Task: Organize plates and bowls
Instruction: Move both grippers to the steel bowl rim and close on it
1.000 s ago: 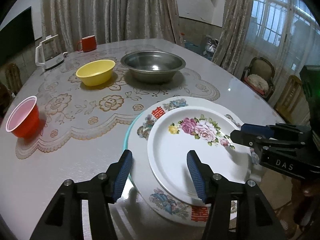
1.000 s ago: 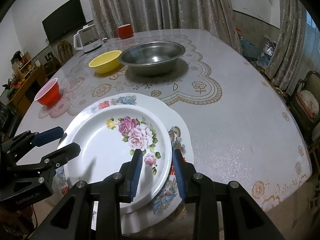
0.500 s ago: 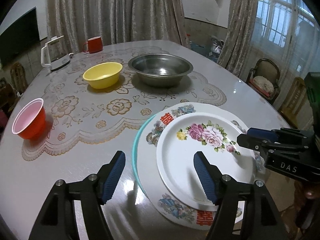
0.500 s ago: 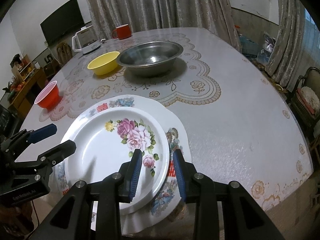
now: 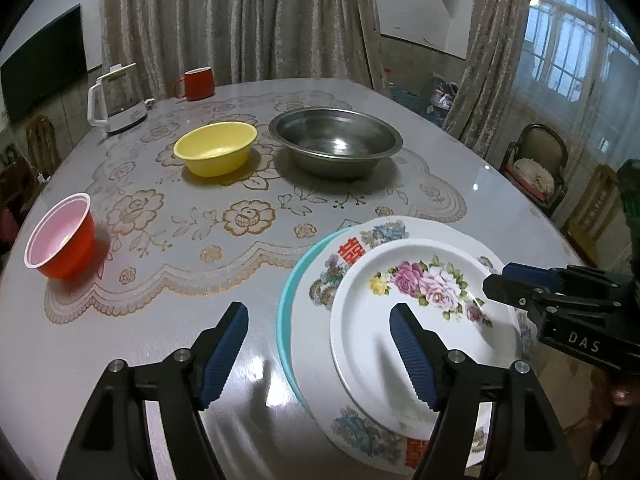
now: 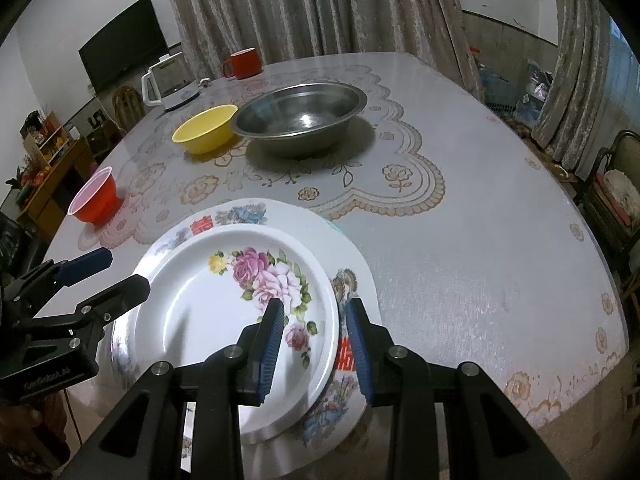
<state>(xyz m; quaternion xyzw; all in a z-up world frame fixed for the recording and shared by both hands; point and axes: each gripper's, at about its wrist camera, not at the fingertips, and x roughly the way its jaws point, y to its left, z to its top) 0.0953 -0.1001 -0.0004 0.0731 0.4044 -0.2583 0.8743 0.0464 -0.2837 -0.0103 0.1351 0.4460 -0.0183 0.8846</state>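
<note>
A stack of three plates sits at the near edge of the table (image 5: 260, 292). A teal plate (image 5: 286, 300) lies at the bottom with only its rim showing. On it lies a large plate (image 5: 312, 340) with a flower border and red characters, and on top a smaller rose plate (image 5: 460, 328), shifted toward the near side.

The left gripper (image 5: 318, 356) hangs over the left side of the stack. Its fingers (image 5: 224, 356) have just been opening and now stand wide and released. The left rims of the three plates lie between them, and neither pad touches a rim.

The right gripper (image 6: 316, 340) is at the opposite side. Its fingers (image 6: 272, 344) stand close together and straddle the rose plate's rim, one over the plate's inside and the other over the large plate. I cannot tell whether they are pinching the rim.

Across the table, on a lace cloth (image 5: 180, 220), a yellow bowl (image 5: 216, 152) stands just beside a steel bowl (image 5: 336, 140). A red bowl (image 5: 60, 240) sits near the left edge, well apart from them. A kettle (image 5: 116, 100) and a red mug (image 5: 196, 84) stand by the far edge.
</note>
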